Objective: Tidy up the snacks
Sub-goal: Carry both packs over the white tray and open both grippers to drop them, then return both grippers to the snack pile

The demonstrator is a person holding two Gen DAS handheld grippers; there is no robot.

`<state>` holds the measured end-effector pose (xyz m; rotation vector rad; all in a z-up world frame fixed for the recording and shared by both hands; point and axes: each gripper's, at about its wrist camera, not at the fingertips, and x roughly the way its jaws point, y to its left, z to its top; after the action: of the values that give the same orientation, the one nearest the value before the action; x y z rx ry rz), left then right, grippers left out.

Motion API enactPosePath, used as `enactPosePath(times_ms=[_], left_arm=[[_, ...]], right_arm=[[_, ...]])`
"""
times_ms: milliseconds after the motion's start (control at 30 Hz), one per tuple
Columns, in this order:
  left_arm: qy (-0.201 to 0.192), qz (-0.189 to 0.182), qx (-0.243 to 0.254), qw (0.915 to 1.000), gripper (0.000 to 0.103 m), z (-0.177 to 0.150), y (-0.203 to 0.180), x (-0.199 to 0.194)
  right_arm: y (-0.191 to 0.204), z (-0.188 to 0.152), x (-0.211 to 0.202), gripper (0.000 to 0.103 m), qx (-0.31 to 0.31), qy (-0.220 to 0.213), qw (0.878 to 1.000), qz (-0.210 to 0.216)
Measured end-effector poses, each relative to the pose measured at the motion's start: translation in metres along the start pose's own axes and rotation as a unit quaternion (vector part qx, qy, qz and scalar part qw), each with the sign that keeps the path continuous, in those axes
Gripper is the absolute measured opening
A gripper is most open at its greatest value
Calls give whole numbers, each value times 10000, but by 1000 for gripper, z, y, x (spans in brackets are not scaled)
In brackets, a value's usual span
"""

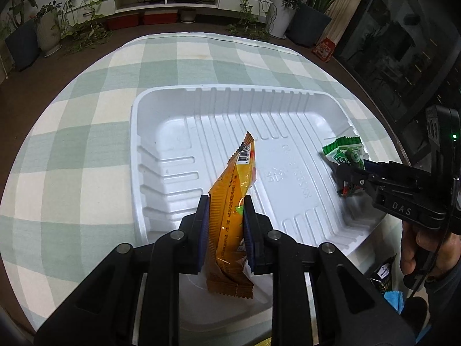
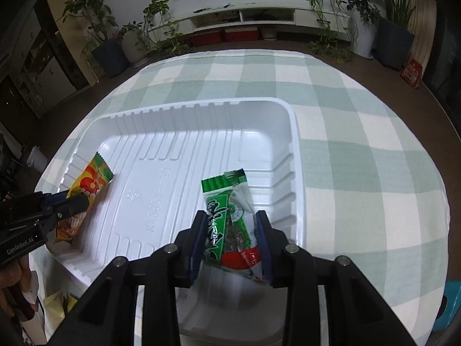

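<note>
A large white plastic tray [image 1: 178, 109] [image 2: 161, 121] lies on a green-and-white checked tablecloth. My left gripper [image 1: 226, 206] is shut on an orange snack packet [image 1: 233, 190] and holds it over the tray's near-left part; it also shows in the right wrist view [image 2: 72, 201], with the packet [image 2: 92, 178] there. My right gripper [image 2: 232, 220] is shut on a green snack packet [image 2: 227, 216] over the tray's near-right part. In the left wrist view the right gripper [image 1: 345, 173] holds the green packet [image 1: 344, 151] near the tray's right wall.
More packets lie by the near edge of the table: a dark one [image 1: 384, 274] and a blue one [image 1: 394, 300] at the right, yellow ones [image 2: 57, 305] at the left. Potted plants, a low white cabinet and a red box [image 2: 412, 73] stand on the floor beyond.
</note>
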<state>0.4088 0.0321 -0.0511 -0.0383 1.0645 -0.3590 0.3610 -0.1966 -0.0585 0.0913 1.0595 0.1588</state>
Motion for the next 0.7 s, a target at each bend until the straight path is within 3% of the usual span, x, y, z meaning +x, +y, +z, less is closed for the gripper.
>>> enactPosePath(times_ms=[33,133,267,367,533,700], left_arm=[[0,23,10,10000,24,0,-1,0],[-31,59,61,10000,50,0,-2,-2],[-259,76,132,9995,75,3,-4,-11],[-307,86,88,9995,76,5,-4,-18],[-516,31,-83,9986,76,1,1,-41],[-884,-180,-5,9959,89,-17,-4,-88]], right_arm=[[1,0,-1,44,-35,7,10000,20],[4,0,-1,56,-121,-4,9999,-47],[5,1,-8,69,-126,-90,9998,84],[4,3,-16,76,-163,-146,9998,1],[-7,5,-42,77,-8,-398,9992,52],[-22,-6,-91,80,284,-820,9958,303]])
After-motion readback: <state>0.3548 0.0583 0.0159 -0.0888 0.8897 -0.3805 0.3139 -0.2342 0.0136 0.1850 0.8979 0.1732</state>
